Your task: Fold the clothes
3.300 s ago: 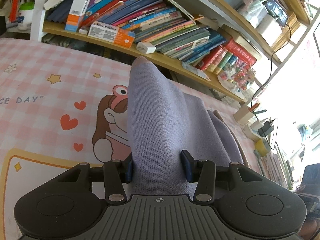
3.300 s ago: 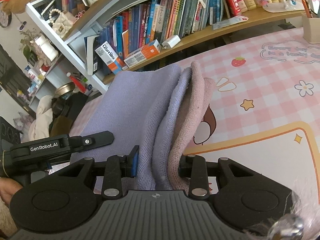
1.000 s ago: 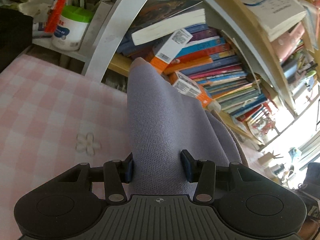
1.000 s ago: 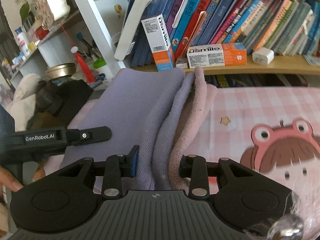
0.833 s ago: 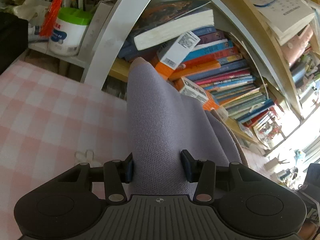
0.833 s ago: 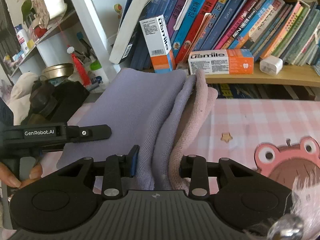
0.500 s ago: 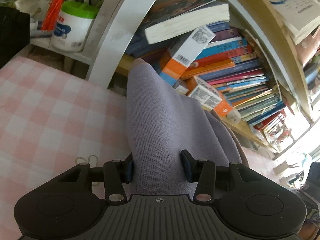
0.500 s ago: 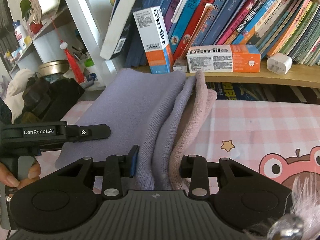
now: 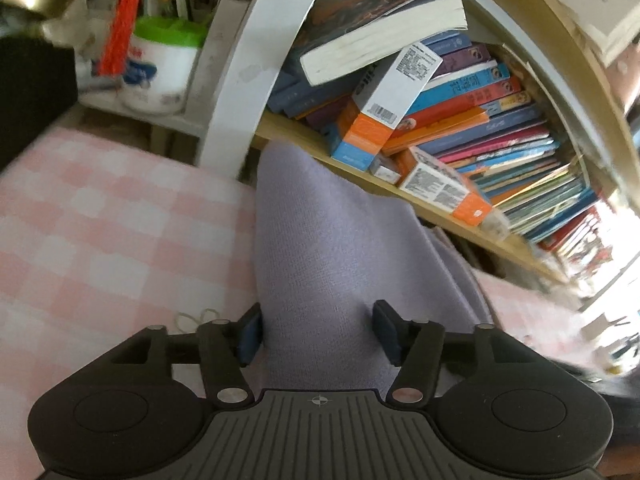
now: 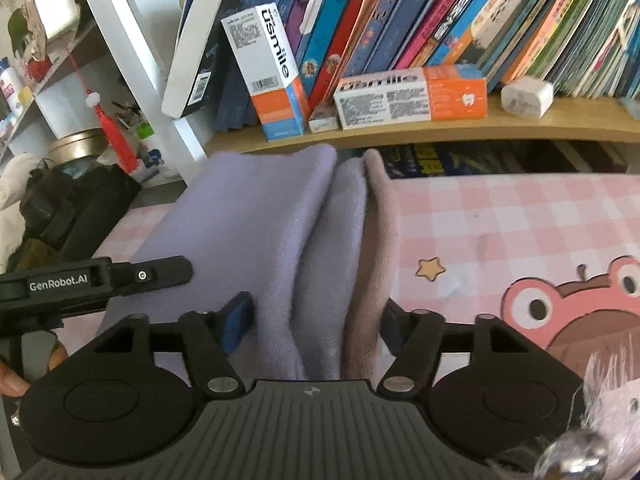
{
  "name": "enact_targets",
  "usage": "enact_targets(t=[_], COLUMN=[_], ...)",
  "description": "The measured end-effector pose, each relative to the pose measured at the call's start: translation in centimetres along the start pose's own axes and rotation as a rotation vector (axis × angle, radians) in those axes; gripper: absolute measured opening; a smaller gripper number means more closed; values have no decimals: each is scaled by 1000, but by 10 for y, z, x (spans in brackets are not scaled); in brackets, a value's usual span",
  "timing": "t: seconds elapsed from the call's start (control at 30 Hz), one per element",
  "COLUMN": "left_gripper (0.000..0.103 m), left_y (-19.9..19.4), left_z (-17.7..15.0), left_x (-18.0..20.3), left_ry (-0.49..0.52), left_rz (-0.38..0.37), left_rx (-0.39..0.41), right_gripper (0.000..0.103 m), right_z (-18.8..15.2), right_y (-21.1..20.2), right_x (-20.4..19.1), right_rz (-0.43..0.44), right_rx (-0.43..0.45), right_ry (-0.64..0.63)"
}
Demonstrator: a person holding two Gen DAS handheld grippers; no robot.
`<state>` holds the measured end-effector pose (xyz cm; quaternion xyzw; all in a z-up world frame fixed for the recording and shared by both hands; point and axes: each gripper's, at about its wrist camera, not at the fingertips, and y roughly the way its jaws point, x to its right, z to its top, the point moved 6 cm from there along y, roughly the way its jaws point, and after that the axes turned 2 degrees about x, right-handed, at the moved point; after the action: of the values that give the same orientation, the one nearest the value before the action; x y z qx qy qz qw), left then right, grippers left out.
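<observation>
A folded lilac knit garment (image 9: 320,248) lies on the pink checked tablecloth (image 9: 100,220), its far end near the bookshelf. My left gripper (image 9: 318,336) straddles the left side of its near end; its jaws are opening and the pads stand just off the cloth. In the right wrist view the garment (image 10: 256,220) shows stacked lilac layers with a pinkish inner fold. My right gripper (image 10: 314,320) straddles these layers; its jaws are opening too, with small gaps at both pads. The left gripper's finger (image 10: 120,276) rests on the garment's left side.
A wooden bookshelf (image 10: 400,132) with books and orange-and-white boxes (image 10: 412,94) stands right behind the garment. A white shelf post (image 9: 248,80) and a jar (image 9: 160,72) are at the left. A black bag (image 10: 68,208) sits off the table's left edge. A hand (image 10: 12,376) holds the left gripper.
Both grippers' jaws have spread apart from the garment they were clamping. The garment has settled lower and flatter on the table, closer to the shelf.
</observation>
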<state>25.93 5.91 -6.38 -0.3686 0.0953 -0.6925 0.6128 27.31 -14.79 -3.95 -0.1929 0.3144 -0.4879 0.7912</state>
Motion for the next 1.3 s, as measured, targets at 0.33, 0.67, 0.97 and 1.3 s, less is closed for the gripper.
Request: enact_targets(t=[0.33,0.67,0.97,1.3], left_gripper=[90,99,99,99], left_y=[-35,-70,-99,-115], left_z=[-1,-31,-57,-76], left_x=[29,43,46,49], left_ry=[197,225,205,201], left_rz=[150,209,231,213], left_rx=[101,111,105,92], right_gripper=[98,103,103,103], right_z=[3,-22,-56,-80], right_y=[-39,-75,-101,-121], right_x=[-5,-13,-20,-21], right_rz=[-87,-198,-278,-309], right_rx=[78,119,120,102], right_ry=[-23,-69,-65,-43])
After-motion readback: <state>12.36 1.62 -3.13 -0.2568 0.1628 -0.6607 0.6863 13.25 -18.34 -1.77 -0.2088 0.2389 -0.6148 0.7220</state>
